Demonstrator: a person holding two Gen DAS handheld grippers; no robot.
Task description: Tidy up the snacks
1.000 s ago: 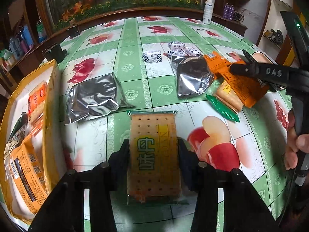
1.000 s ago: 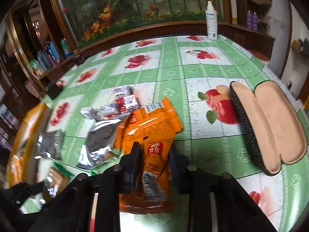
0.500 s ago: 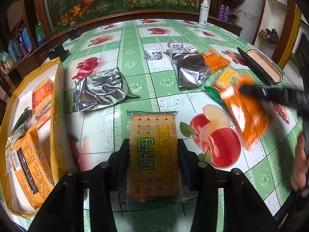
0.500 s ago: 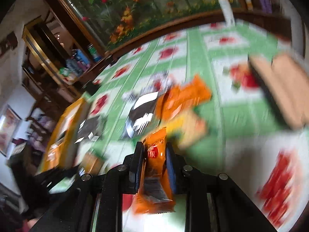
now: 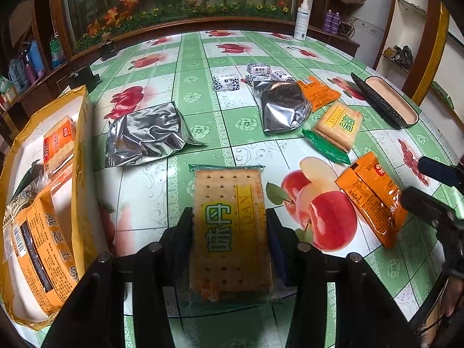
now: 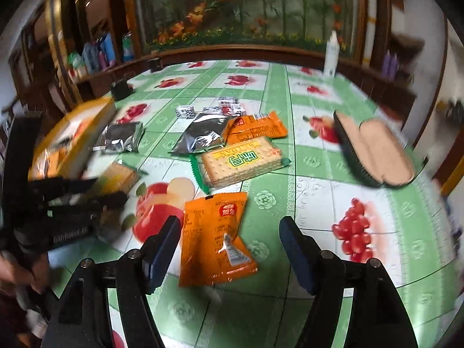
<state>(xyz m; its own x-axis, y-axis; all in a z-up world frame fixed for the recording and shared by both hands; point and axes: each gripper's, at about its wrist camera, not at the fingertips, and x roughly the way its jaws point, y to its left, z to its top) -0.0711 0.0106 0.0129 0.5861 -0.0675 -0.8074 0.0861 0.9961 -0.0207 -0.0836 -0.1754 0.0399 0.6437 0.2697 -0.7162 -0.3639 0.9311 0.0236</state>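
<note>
Orange snack packet (image 6: 216, 237), a second ago clamped in right gripper (image 6: 230, 250) over snack pile, now lies flat on worktop (image 6: 324, 203) near front edge, beside printed apple. Right jaws have just been opening: now spread wide, packet between them, pads clear of it. Left gripper (image 5: 230, 233) unchanged: jaws closed on cracker pack (image 5: 230, 229), pack resting on worktop at front edge. Second cracker pack (image 6: 242, 162), two silver pouches, another orange packet (image 6: 256, 129) mid-worktop. Yellow box (image 5: 43, 203) at left edge.
</note>
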